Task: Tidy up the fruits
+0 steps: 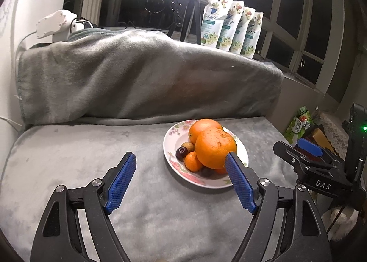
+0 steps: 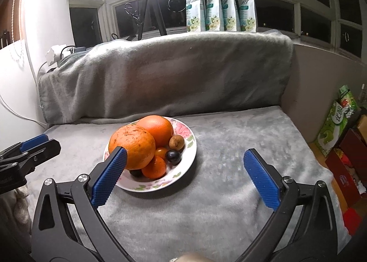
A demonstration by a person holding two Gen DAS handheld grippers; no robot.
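A white floral plate [image 1: 240, 147] [image 2: 190, 147] sits on the grey blanket. It holds two big oranges [image 1: 215, 149] [image 2: 133, 147], small mandarins [image 1: 192, 162] [image 2: 154, 167], a dark plum [image 1: 181, 153] [image 2: 173, 156] and a brown kiwi-like fruit [image 1: 188, 146] [image 2: 176, 142]. My left gripper [image 1: 181, 158] is open and empty, just left of and before the plate. My right gripper [image 2: 185, 158] is open and empty, in front of the plate. The right gripper shows in the left wrist view [image 1: 307, 149], and the left gripper shows in the right wrist view [image 2: 32, 142].
A blanket-covered backrest [image 1: 137, 73] rises behind the plate. Several refill pouches [image 1: 229, 25] [image 2: 220, 2] and a light tripod [image 1: 190, 9] stand on the sill. Boxes [image 2: 339, 124] lie beyond the blanket's right edge. A wall is at the left.
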